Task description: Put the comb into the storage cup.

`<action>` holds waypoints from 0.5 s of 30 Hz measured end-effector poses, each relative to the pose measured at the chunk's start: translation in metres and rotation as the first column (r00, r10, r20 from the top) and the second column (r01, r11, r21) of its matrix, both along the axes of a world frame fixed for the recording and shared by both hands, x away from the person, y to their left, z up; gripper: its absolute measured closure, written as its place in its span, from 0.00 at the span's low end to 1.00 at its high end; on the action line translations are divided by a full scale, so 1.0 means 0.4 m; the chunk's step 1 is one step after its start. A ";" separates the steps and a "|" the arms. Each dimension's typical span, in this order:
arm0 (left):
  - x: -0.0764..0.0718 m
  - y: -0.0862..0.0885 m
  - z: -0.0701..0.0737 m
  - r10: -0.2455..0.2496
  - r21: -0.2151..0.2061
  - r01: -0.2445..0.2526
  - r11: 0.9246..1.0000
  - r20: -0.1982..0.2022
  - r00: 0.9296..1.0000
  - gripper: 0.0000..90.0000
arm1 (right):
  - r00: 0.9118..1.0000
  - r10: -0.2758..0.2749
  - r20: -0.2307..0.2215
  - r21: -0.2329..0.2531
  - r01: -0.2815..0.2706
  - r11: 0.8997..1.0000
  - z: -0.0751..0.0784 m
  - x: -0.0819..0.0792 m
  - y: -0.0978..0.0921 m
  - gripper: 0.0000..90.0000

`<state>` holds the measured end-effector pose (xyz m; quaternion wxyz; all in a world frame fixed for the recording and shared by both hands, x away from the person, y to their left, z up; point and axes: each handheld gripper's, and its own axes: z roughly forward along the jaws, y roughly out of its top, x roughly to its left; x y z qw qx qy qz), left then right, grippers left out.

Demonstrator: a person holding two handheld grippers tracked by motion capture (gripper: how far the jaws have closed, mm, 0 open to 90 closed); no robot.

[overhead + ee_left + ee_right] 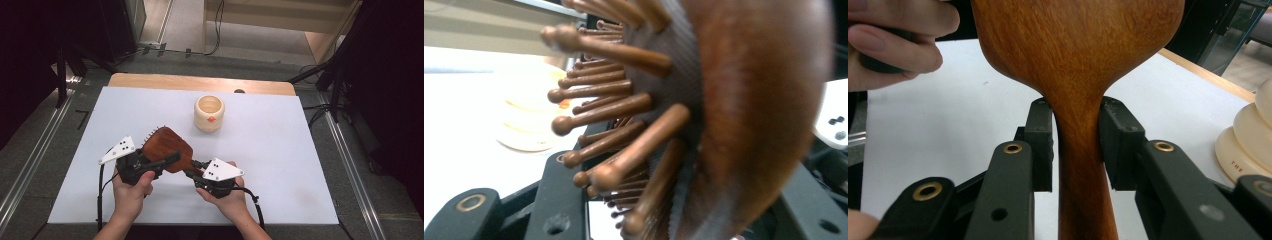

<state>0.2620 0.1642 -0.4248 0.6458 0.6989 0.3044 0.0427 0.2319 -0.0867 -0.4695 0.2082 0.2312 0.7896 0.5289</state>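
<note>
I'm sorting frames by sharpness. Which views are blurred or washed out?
Left gripper view: the wooden hairbrush is too close, its back and pins soft, and the cream cup is bleached by glare. Right gripper view: the brush handle is sharp between the jaws. High view: evenly lit table, dark surroundings.

Small reddish letters reading "THE" run along the base rim of the cream ribbed cup; the rest of the wording is cut off.

Reddish-brown wooden hairbrush, cream cup with orange dot, pale lavender-white table cover.
</note>
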 end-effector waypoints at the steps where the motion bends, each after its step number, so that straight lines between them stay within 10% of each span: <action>1: 0.000 0.002 0.000 0.005 0.005 -0.005 1.000 0.008 1.000 0.61 | 1.000 -0.001 -0.005 0.004 0.001 1.000 0.001 0.000 -0.001 0.72; 15: 0.004 0.023 0.020 0.010 0.004 -0.010 1.000 0.038 0.999 0.64 | 0.991 -0.133 -0.013 0.078 0.133 0.988 0.026 0.011 -0.070 0.20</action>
